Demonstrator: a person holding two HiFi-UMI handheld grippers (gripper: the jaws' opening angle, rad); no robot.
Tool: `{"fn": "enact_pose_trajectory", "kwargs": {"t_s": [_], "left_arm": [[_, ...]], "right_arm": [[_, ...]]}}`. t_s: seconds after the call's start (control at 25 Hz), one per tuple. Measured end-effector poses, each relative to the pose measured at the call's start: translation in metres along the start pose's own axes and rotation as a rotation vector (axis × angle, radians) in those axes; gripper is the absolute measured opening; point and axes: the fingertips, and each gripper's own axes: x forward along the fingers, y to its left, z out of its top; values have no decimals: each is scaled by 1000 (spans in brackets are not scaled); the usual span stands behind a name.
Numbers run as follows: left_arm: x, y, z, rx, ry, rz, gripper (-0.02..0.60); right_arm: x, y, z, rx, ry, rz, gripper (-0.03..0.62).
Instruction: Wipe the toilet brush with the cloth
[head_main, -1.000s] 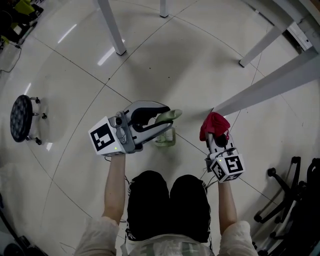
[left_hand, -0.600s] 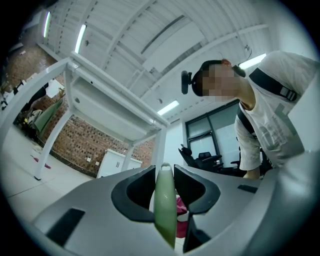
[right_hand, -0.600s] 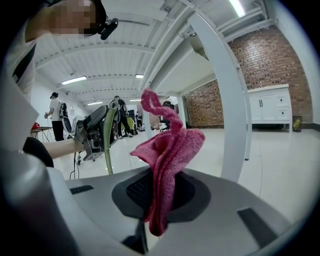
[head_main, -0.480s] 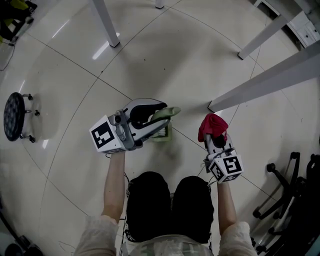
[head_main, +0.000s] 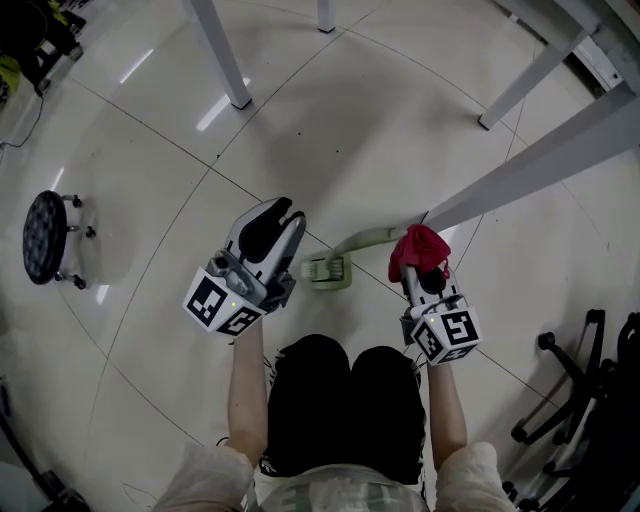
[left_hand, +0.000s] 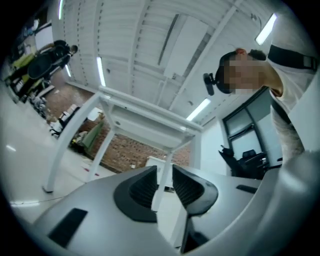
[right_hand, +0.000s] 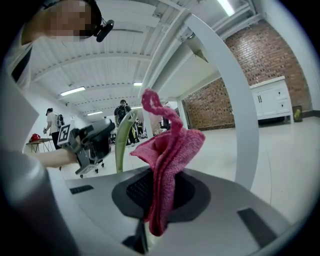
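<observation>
one empty left claw (head_main: 280, 214) narrowly apart, right claw (head_main: 424, 274) around red cloth (head_main: 419, 248), table leg (head_main: 530, 165) alongside

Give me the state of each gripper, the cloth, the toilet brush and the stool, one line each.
left gripper: open, nothing between its jaws.
right gripper: shut on the cloth.
cloth: red, bunched, sticking out of the right jaws.
toilet brush: held by neither gripper, base on the floor, green handle slanting toward the cloth; contact cannot be told.
stool: upright on the floor, far left, untouched.
</observation>
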Motion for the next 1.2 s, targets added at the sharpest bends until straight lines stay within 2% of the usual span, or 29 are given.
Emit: {"fn": "enact_pose_trajectory", "kwargs": {"t_s": [0.08,0.16,0.24,0.36,0.44,0.56,0.64,0.76,0.88,1.0,1.2], "left_arm": [[-18,24,-10,-29,9,190,5],[-39,45,-21,-53,15,373,5],[-58,56,-31,-32,44,483,5],[-74,64,-37,48,94,548,5],[-81,71,-36,50,85,569,5],[-76,71,-27,52,83,533,5],[-65,62,-9,71,90,517,5],[-42,44,51,97,104,523,5],[-21,11,134,84,134,531,5],[9,-29,247,72,125,533,5],[52,-88,449,73,87,524,5]], "right_arm": [[1,-1,7,31,-22,-9,32],[2,-3,12,65,-43,-21,32],[6,-5,14,81,-58,-36,32],[14,-5,12,80,-67,-59,32],[20,-4,12,85,-80,-68,32],[19,-6,29,75,-119,-94,32],[5,-12,60,57,-155,-135,32],[-19,-7,134,31,-187,-177,32],[-51,22,221,-3,-139,-195,32],[-83,63,329,-36,-115,-166,32],[-134,148,514,-17,-113,-114,31]]}}
